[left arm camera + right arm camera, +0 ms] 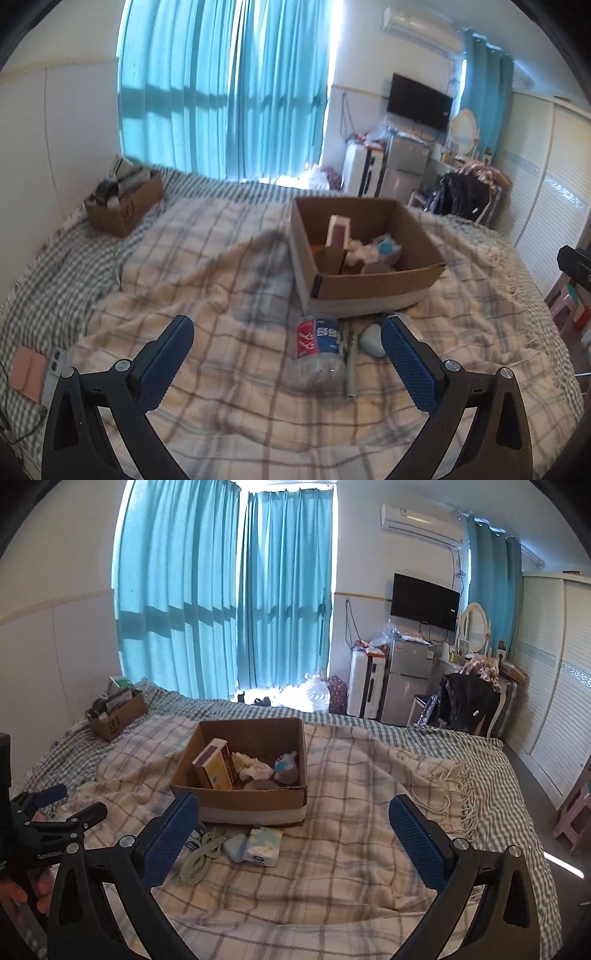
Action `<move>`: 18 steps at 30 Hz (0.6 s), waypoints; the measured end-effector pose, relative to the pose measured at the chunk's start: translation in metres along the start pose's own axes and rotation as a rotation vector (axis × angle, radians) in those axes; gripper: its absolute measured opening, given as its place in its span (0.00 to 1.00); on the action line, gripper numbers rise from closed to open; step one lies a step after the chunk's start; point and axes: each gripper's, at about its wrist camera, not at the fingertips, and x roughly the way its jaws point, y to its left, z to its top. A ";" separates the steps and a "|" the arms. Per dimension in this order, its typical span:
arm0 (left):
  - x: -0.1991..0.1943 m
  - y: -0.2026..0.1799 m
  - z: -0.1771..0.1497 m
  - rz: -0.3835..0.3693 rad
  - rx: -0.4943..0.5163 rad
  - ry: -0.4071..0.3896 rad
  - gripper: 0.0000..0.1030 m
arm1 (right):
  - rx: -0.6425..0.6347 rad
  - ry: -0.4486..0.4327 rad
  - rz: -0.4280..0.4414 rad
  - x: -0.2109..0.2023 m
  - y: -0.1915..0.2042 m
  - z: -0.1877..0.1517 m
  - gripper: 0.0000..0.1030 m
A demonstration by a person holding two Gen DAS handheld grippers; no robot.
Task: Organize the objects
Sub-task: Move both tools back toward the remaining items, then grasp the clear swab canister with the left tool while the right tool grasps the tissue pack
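An open cardboard box (384, 286) (255, 797) sits on the plaid blanket and holds a small carton (216, 762), crumpled paper, a plush toy (286, 766) and other bits. In front of it lie a clear plastic bottle (318, 350) with a red-blue label, a white charger (372, 339) (236, 845), a coiled cable (201, 856) and a tissue pack (264, 845). My left gripper (288, 350) is open, above the blanket just short of the bottle. My right gripper (293, 830) is open and empty, above the charger and tissue pack. The left gripper also shows in the right wrist view (70, 805).
A second cardboard box (123, 206) (118, 712) with items stands at the bed's far left by the wall. A phone (55, 373) and a pink pouch (27, 373) lie at the left edge. A wardrobe, fridge, suitcase and chair stand beyond the bed on the right.
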 end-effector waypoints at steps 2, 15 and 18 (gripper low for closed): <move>0.024 0.001 -0.002 0.028 -0.008 0.028 1.00 | -0.018 0.023 0.000 0.026 0.005 0.004 1.00; 0.130 -0.015 -0.057 -0.038 0.044 0.274 0.98 | 0.010 0.299 0.026 0.170 0.012 -0.072 0.99; 0.144 -0.029 -0.065 -0.050 0.097 0.334 0.98 | 0.027 0.291 0.041 0.174 0.009 -0.071 1.00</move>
